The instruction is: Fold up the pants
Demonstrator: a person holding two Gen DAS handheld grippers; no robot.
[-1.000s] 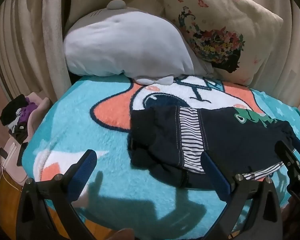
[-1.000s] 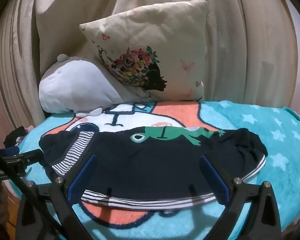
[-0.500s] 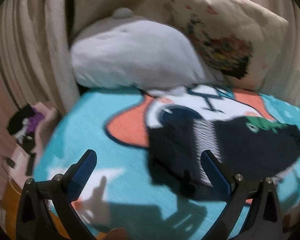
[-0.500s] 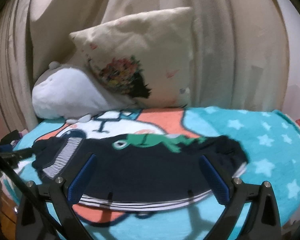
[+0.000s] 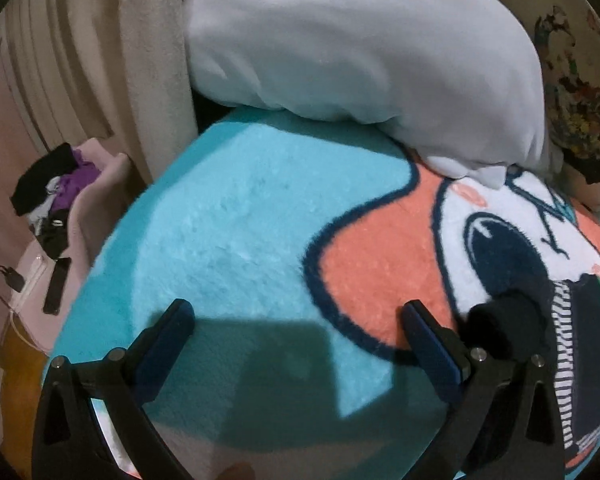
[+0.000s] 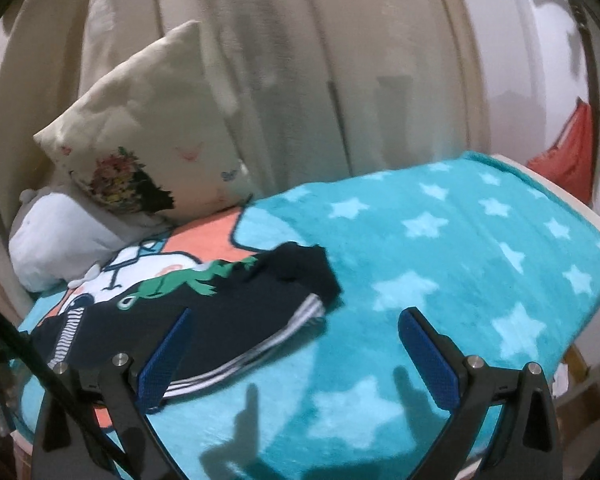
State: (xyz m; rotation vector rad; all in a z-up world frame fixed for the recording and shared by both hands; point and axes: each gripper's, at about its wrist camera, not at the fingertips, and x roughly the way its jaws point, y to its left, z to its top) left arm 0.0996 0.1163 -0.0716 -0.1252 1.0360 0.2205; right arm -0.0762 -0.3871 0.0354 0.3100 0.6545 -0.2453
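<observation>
The dark navy pants (image 6: 228,304) with a green crocodile print and striped lining lie folded on the teal blanket (image 6: 440,264). In the left wrist view only their left end (image 5: 572,344) shows at the right edge. My left gripper (image 5: 296,344) is open and empty above bare blanket, left of the pants. My right gripper (image 6: 296,348) is open and empty; its left finger (image 6: 164,360) is over the pants' near edge and its right finger is over blanket.
A white plush pillow (image 5: 360,44) and a floral cushion (image 6: 140,136) stand at the back against curtains. A bedside surface with dark and purple clothes (image 5: 52,192) and a remote lies left of the bed. A red cloth (image 6: 568,152) hangs at far right.
Both grippers have swung away from the pants: the left one leftward and closer to the blanket, the right one rightward. The pants lie where they were, now off-centre in both views.
</observation>
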